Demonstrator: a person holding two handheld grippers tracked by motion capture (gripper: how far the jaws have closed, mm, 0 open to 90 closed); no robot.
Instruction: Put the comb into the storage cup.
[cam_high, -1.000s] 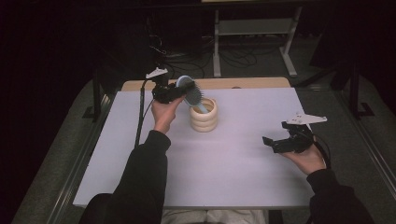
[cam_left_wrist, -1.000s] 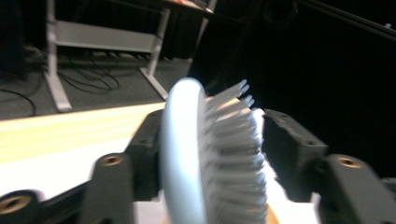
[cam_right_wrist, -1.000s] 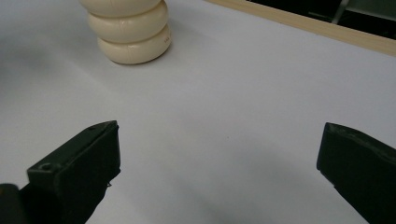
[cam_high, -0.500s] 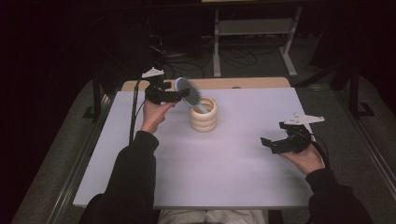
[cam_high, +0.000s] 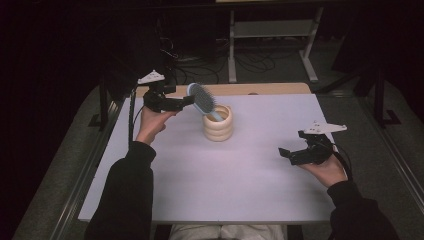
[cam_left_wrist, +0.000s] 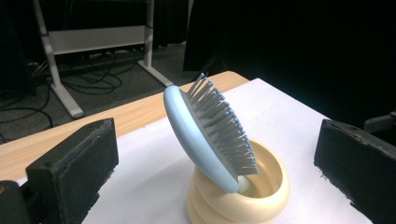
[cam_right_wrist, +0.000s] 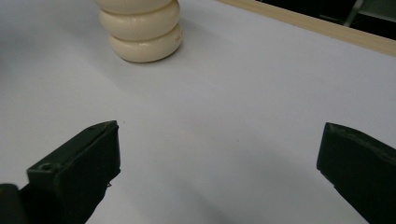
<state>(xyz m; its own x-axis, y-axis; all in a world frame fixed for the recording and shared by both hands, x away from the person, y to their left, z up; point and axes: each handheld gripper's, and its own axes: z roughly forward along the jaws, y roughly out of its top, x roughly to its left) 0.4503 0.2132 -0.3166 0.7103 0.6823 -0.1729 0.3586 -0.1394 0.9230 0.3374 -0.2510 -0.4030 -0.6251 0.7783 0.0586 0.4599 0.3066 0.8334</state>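
High view: on the white table (cam_high: 200, 190), a light-blue oval hairbrush (cam_high: 202, 98) leans handle-down in a cream ribbed ring-stack cup (cam_high: 218, 123). The left gripper (cam_high: 186, 101), just released, sits just left of the brush head. The right gripper (cam_high: 286, 153) hovers well apart.

Left gripper view: jaws wide, hairbrush (cam_left_wrist: 205, 126) ahead between them, untouched.

Right gripper view: jaws spread, empty; cup (cam_right_wrist: 140, 32) beyond.

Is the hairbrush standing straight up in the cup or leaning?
Leaning. The blue hairbrush stands handle-down in the cream ribbed cup, its head tilted over the rim, bristles up.
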